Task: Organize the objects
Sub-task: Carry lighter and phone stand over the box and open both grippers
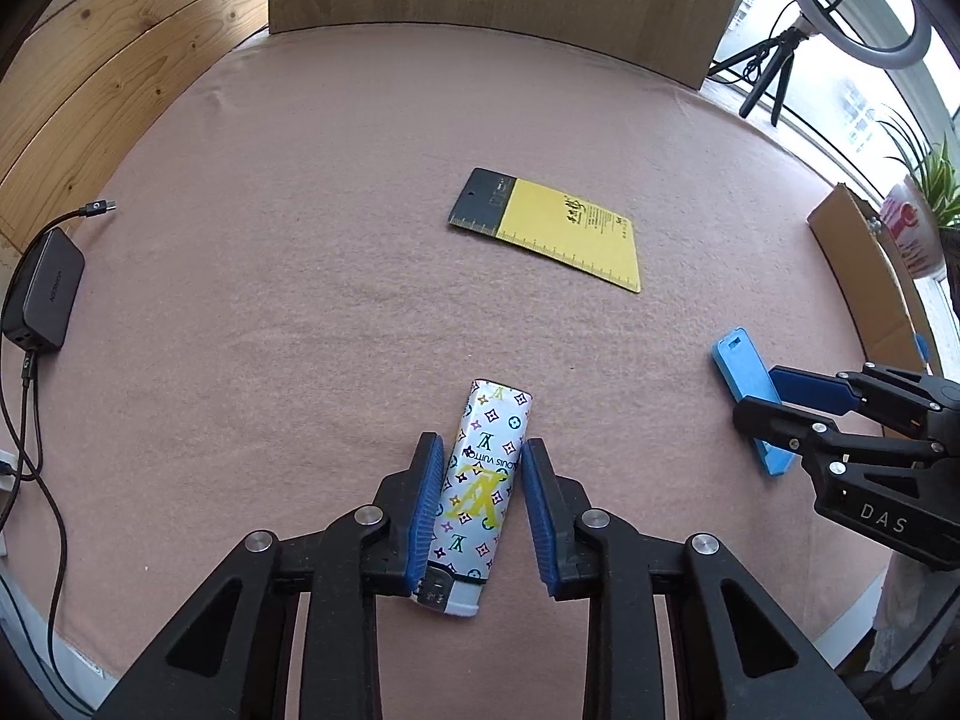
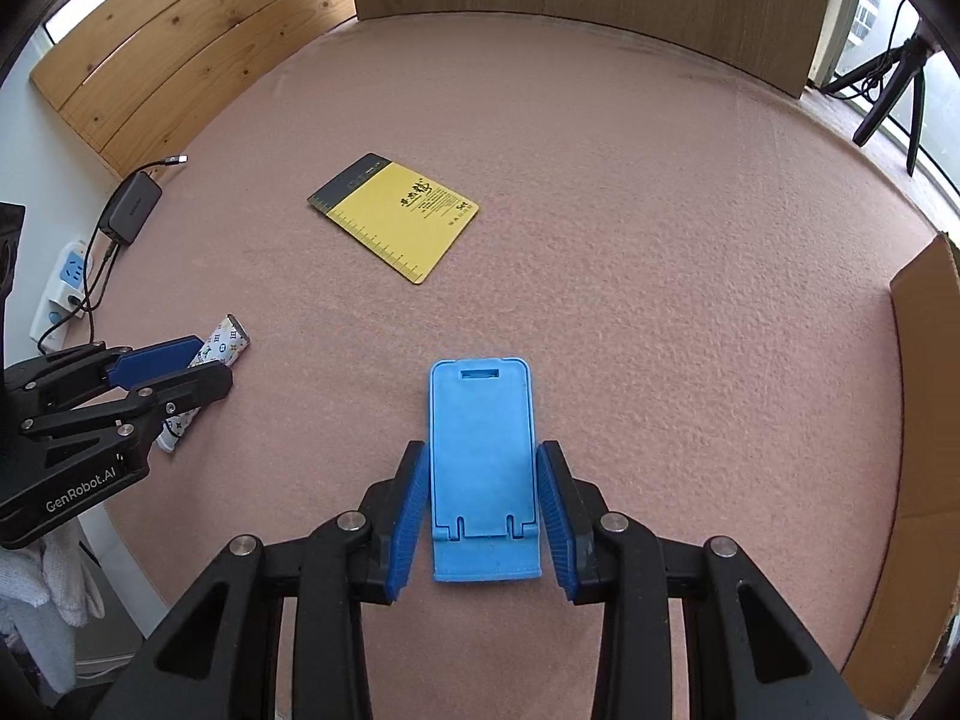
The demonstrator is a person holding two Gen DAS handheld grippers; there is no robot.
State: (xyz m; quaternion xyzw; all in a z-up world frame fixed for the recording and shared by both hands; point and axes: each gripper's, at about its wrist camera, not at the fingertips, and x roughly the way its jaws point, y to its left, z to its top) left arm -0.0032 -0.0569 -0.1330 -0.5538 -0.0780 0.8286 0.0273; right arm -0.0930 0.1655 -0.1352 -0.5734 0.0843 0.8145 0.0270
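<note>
left tongs [image 1: 480, 480] pinch lighter [image 1: 480, 480] (metal head nearest, long axis pointing away); right tongs [image 2: 483, 498] pinch blue stand [image 2: 483, 450] lengthwise.

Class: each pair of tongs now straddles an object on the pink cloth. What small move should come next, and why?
Probably lift both straight up a little. The left tongs sit either side of the patterned lighter, the right tongs flank the blue phone stand, and both objects lie flat on the cloth.
</note>
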